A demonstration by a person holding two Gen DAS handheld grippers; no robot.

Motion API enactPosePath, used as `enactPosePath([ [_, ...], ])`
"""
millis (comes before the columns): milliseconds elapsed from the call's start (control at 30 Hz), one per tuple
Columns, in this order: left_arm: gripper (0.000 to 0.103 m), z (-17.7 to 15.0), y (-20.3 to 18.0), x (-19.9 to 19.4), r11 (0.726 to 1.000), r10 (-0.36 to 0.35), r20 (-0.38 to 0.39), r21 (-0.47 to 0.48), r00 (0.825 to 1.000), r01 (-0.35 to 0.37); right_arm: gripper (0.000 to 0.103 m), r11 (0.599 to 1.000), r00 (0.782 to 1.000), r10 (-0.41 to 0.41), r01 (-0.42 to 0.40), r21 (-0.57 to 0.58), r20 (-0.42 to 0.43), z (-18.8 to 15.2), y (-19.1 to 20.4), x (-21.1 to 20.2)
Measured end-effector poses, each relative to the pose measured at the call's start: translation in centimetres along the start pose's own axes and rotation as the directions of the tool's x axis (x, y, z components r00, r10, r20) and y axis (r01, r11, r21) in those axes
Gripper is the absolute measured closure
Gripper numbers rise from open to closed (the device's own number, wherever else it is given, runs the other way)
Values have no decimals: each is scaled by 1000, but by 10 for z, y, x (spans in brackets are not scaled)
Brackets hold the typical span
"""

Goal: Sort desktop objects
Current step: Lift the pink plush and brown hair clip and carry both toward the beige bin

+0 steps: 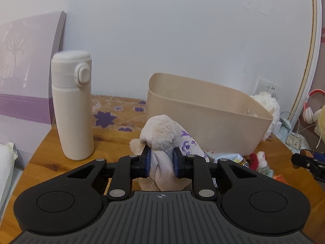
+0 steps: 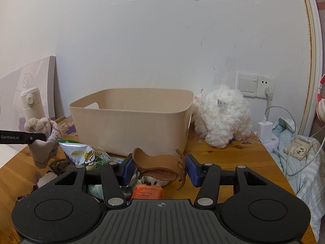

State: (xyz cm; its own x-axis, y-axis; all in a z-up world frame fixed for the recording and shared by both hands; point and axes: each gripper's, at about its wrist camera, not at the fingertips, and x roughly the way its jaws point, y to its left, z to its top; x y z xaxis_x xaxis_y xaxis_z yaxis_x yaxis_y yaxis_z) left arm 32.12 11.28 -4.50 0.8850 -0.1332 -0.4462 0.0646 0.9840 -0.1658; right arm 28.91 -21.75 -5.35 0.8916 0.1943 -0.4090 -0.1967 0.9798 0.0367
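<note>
Toy (image 1: 166, 134) pinched in left gripper (image 1: 161, 160); hair clip (image 2: 162, 164) clamped in right gripper (image 2: 158, 168). Lift clear above bin (image 2: 130, 122) rim, then release.

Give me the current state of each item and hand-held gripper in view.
Left hand-held gripper: shut on beige plush toy.
Right hand-held gripper: shut on brown plastic hair claw.
Beige plastic storage bin: upright, nothing visible inside.
Cream insulated bottle: upright, lid closed.
White fluffy plush dog: beside bin.
</note>
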Motion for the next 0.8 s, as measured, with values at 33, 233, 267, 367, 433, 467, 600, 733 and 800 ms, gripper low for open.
enactPosePath([
  [33, 82, 2, 0, -3, 1000, 1, 8, 3, 1000, -1, 53, 1000, 1000, 0, 0, -2, 6, 3, 0, -1],
  [233, 82, 21, -2, -14, 1000, 2, 56, 18, 998, -3, 53, 1000, 999, -6, 6, -6, 52, 21, 0, -2],
  [267, 82, 26, -3, -15, 1000, 3, 67, 19, 998, -4, 53, 1000, 998, -9, 9, -7, 57, 24, 0, -2],
  [367, 82, 42, -5, -15, 1000, 0, 97, 28, 995, -3, 53, 1000, 998, -18, 19, -15, 65, 34, -1, 3],
  [433, 81, 51, -9, -13, 999, 4, 115, 41, 993, -9, 53, 1000, 998, -27, 28, -10, 64, 39, -4, 8],
  [467, 81, 55, -10, -12, 999, 8, 121, 46, 993, -14, 53, 1000, 997, -27, 27, -2, 66, 42, -6, 10],
  [600, 81, 72, -16, -1, 998, 12, 134, 66, 991, -20, 53, 1000, 997, -26, 25, 18, 77, 53, -13, 19],
  [733, 81, 84, -28, 9, 995, 21, 149, 97, 989, -36, 53, 999, 996, -33, 31, 36, 82, 64, -19, 32],
  [800, 81, 90, -35, 18, 993, 23, 155, 111, 988, -40, 53, 998, 996, -33, 29, 47, 85, 71, -22, 39],
])
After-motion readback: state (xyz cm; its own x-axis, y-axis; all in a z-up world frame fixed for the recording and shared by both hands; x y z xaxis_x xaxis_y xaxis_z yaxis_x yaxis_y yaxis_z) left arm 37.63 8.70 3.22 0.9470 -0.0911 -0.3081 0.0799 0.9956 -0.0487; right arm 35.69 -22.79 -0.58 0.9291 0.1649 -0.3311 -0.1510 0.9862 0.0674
